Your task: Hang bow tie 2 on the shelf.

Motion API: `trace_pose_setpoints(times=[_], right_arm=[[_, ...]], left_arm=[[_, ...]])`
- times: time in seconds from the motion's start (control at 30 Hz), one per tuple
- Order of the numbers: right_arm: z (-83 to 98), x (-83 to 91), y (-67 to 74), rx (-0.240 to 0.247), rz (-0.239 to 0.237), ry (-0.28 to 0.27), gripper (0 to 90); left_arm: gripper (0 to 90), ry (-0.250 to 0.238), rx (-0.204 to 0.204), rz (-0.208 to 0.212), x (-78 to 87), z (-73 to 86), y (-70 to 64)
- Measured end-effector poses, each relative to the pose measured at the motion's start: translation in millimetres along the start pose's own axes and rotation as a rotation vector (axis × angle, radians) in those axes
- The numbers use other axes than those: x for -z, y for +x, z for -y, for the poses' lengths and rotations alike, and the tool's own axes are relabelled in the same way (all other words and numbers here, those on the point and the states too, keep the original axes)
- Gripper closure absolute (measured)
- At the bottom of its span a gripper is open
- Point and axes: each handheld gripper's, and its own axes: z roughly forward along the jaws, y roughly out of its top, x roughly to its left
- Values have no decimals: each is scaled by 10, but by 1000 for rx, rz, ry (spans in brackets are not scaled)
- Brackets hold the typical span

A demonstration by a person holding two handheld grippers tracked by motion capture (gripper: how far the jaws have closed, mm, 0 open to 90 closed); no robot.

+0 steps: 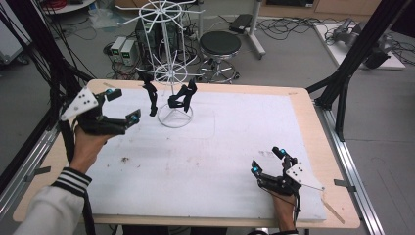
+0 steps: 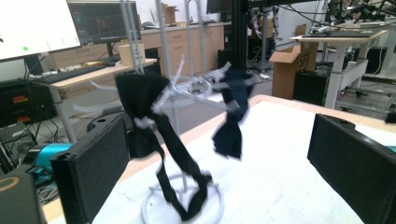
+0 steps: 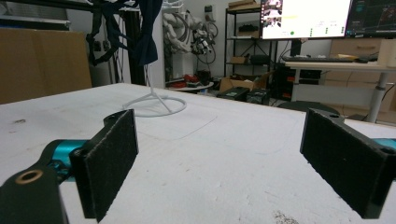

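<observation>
My left gripper (image 1: 120, 105) hovers with jaws spread wide and empty just beside the white wire rack (image 1: 172, 73) at the far side of the surface (image 1: 220, 147), where two black garments (image 2: 159, 140) hang from its arms; my right gripper (image 1: 268, 160) rests low on the surface near me, jaws also wide and empty. The rack looks light, so tugging a garment sideways could tip or drag it, or snag fabric on a hook. I can read no writing or brand.

The left gripper (image 1: 120, 105) is raised near the table's far left corner, jaws wide apart (nothing between them); the right gripper (image 1: 266, 160) rests low near the front right corner, jaws parted.
</observation>
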Motion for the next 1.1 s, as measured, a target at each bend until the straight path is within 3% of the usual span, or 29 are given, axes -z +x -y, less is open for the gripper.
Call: trace_pose_setpoints(times=[0.13,0.27,0.4,0.67,0.83,1.1], right_arm=[[2,4,5,2,1,2,107],[1,4,4,5,3,0,107],[2,4,7,4,4,-2,107],[2,5,5,5,4,-2,107],[3,3,5,8,2,-4,107],[2,3,6,2,2,3,107]], left_arm=[[61,-6,-11,2,67,255,-109],[60,-4,16,-10,121,479,-187],[60,-54,50,-36,243,724,-290],[61,-56,86,-70,378,1193,-363],[60,-57,113,-83,416,1338,-364],[61,-66,122,-90,417,1369,-356]])
